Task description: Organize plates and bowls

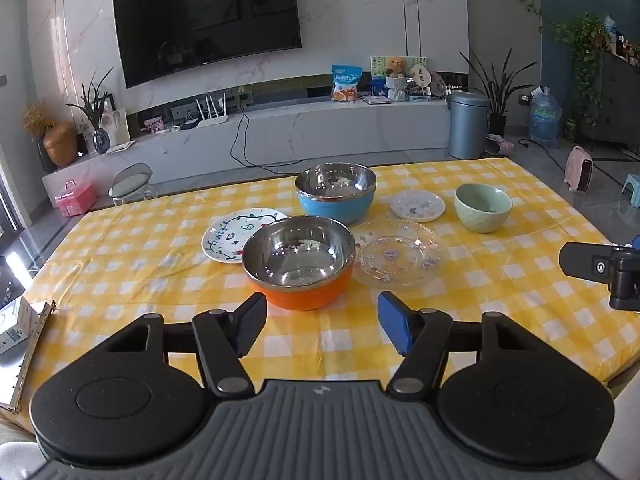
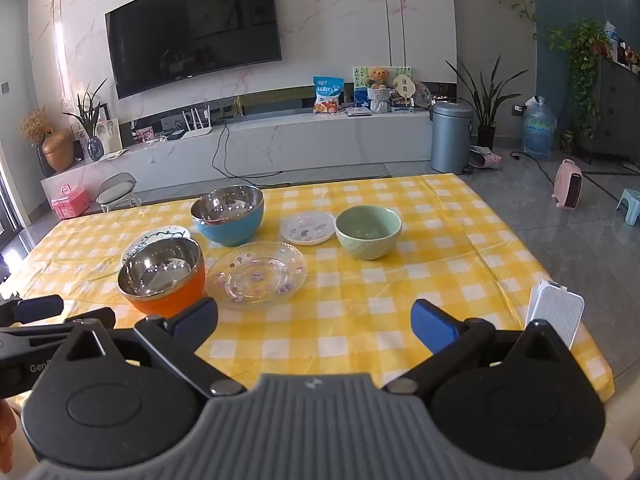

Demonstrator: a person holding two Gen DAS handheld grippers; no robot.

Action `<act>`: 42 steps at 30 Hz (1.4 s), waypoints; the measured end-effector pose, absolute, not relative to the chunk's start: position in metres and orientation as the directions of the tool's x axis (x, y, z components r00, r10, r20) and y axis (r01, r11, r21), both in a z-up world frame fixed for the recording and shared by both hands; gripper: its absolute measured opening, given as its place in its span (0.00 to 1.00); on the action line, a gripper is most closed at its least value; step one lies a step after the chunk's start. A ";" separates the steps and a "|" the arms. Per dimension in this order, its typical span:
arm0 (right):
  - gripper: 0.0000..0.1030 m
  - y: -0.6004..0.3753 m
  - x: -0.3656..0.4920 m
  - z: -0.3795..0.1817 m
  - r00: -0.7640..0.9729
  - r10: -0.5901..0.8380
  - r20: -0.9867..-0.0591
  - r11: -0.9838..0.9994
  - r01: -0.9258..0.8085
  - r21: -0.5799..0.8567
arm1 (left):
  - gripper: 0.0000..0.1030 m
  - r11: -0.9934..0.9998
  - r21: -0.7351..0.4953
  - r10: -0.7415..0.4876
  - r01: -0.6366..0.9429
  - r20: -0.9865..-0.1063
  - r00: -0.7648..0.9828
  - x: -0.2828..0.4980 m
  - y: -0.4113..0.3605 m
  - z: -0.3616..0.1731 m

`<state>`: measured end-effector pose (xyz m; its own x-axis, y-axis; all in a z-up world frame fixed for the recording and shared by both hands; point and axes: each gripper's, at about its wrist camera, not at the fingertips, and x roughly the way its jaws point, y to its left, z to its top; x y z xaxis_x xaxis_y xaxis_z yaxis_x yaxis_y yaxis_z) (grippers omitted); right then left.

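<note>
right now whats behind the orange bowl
Behind the orange bowl lies a white plate with a fruit print, its near edge hidden by the bowl. Further back stands the blue bowl. Whether bowl and plate touch cannot be seen.

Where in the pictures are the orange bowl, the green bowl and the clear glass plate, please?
orange bowl (image 1: 310, 298): left wrist view, on its orange outer wall.
green bowl (image 2: 368, 249): right wrist view, on its outer wall.
clear glass plate (image 2: 256, 276): right wrist view, on its flat centre.
</note>
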<state>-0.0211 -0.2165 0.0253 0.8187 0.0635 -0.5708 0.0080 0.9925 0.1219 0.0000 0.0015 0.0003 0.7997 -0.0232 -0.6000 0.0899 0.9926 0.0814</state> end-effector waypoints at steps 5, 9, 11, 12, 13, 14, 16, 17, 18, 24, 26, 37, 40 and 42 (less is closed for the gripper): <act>0.98 -0.217 -0.023 0.025 0.823 0.057 -0.565 0.993 0.011 0.117 | 0.73 0.992 0.087 -0.025 0.093 -0.584 0.811 -0.003 0.002 0.002; 0.98 -0.214 -0.025 0.030 0.819 0.070 -0.570 0.992 0.003 0.126 | 0.73 0.993 0.072 -0.030 0.089 -0.587 0.809 -0.003 0.004 0.002; 0.98 -0.213 -0.026 0.031 0.819 0.065 -0.569 0.992 0.006 0.122 | 0.73 0.994 0.073 -0.027 0.086 -0.582 0.813 -0.005 0.005 0.003; 0.98 -0.212 -0.027 0.032 0.819 0.063 -0.570 0.993 0.007 0.120 | 0.73 0.994 0.075 -0.026 0.085 -0.581 0.814 -0.005 0.004 0.003; 0.98 -0.212 -0.028 0.033 0.819 0.062 -0.570 0.993 0.008 0.120 | 0.73 0.994 0.075 -0.026 0.085 -0.582 0.813 -0.005 0.005 0.004; 0.98 -0.212 -0.029 0.034 0.820 0.062 -0.570 0.993 0.009 0.121 | 0.73 0.994 0.074 -0.027 0.086 -0.582 0.813 -0.006 0.005 0.004; 0.98 -0.212 -0.031 0.035 0.818 0.064 -0.571 0.992 0.008 0.123 | 0.73 0.994 0.072 -0.026 0.084 -0.583 0.812 -0.006 0.005 0.004; 0.98 -0.215 -0.030 0.037 0.818 0.062 -0.572 0.993 0.009 0.120 | 0.73 0.994 0.070 -0.027 0.083 -0.583 0.812 -0.006 0.006 0.004; 0.98 -0.212 -0.027 0.032 0.817 0.060 -0.573 0.993 0.007 0.114 | 0.73 0.994 0.069 -0.026 0.081 -0.583 0.812 -0.006 0.006 0.005; 0.98 -0.208 -0.028 0.032 0.818 0.050 -0.573 0.995 0.007 0.096 | 0.73 0.995 0.067 -0.025 0.079 -0.586 0.810 -0.007 0.008 0.005; 0.98 -0.207 -0.029 0.032 0.817 0.050 -0.574 0.996 0.005 0.094 | 0.73 0.995 0.065 -0.026 0.080 -0.589 0.808 -0.009 0.009 0.005; 0.98 -0.207 -0.029 0.030 0.812 0.040 -0.583 0.996 0.012 0.084 | 0.73 0.995 0.065 -0.025 0.078 -0.595 0.803 -0.010 0.009 0.002; 0.98 -0.206 -0.029 0.030 0.810 0.042 -0.586 0.997 0.008 0.082 | 0.73 0.995 0.060 -0.026 0.077 -0.597 0.802 -0.009 0.009 0.001; 0.98 -0.205 -0.028 0.030 0.807 0.041 -0.589 0.997 0.006 0.078 | 0.73 0.995 0.059 -0.027 0.078 -0.597 0.802 -0.009 0.008 0.001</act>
<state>-0.0284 -0.2054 0.0301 0.8072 0.0413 -0.5889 0.0063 0.9969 0.0785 -0.0094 0.0083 0.0009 0.8016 -0.0274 -0.5972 0.0782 0.9952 0.0593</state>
